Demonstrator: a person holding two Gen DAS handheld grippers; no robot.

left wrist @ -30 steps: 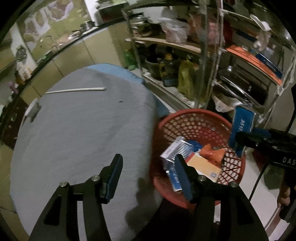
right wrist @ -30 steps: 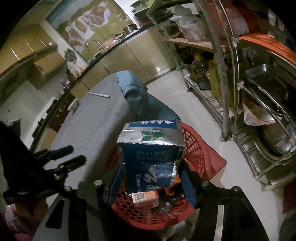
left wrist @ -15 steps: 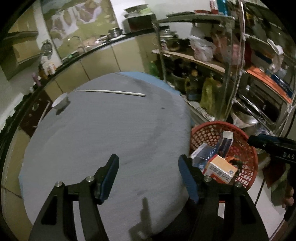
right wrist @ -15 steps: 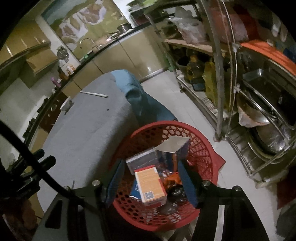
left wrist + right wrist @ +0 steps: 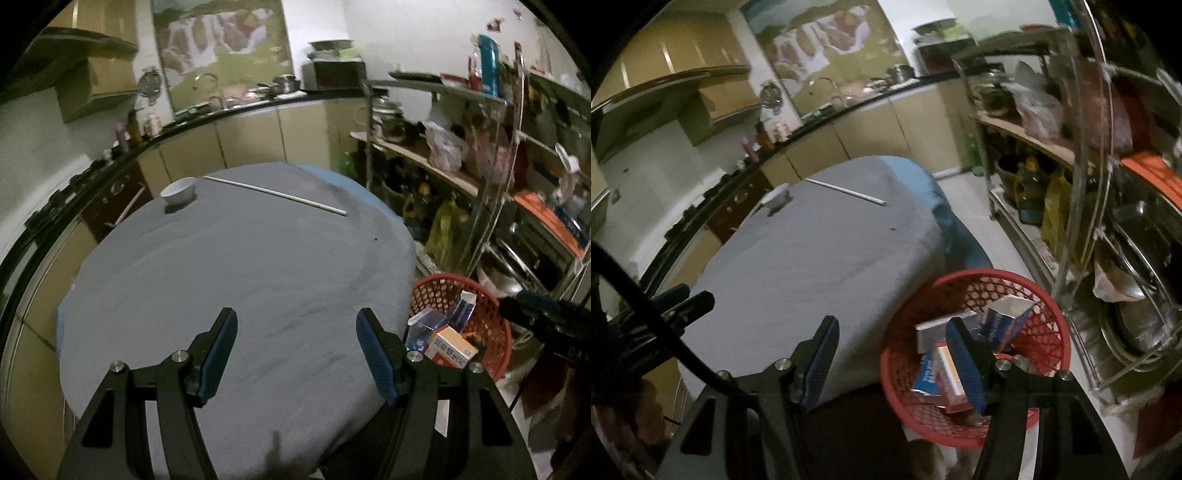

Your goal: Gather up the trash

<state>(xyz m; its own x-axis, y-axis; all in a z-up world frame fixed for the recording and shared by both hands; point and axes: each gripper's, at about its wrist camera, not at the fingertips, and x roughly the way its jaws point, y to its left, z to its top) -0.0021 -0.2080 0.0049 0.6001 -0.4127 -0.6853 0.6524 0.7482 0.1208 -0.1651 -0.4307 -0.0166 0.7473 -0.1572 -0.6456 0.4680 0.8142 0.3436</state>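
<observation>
Both tongs apart and empty: left gripper [image 5: 296, 350], right gripper [image 5: 892, 360]. The white stick [image 5: 275, 194] near the tabletop's far edge looks light, stiff, thin; best pinched mid-length. The paper cup [image 5: 179, 191] at the far-left edge likely crushes easily.

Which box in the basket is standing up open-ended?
The blue carton, at the far side of the red basket; its silver-lined end gapes upward, while the orange-and-white box lies flat.

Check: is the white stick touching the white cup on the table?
Apart. The left wrist view shows grey cloth between the stick and the cup.
</observation>
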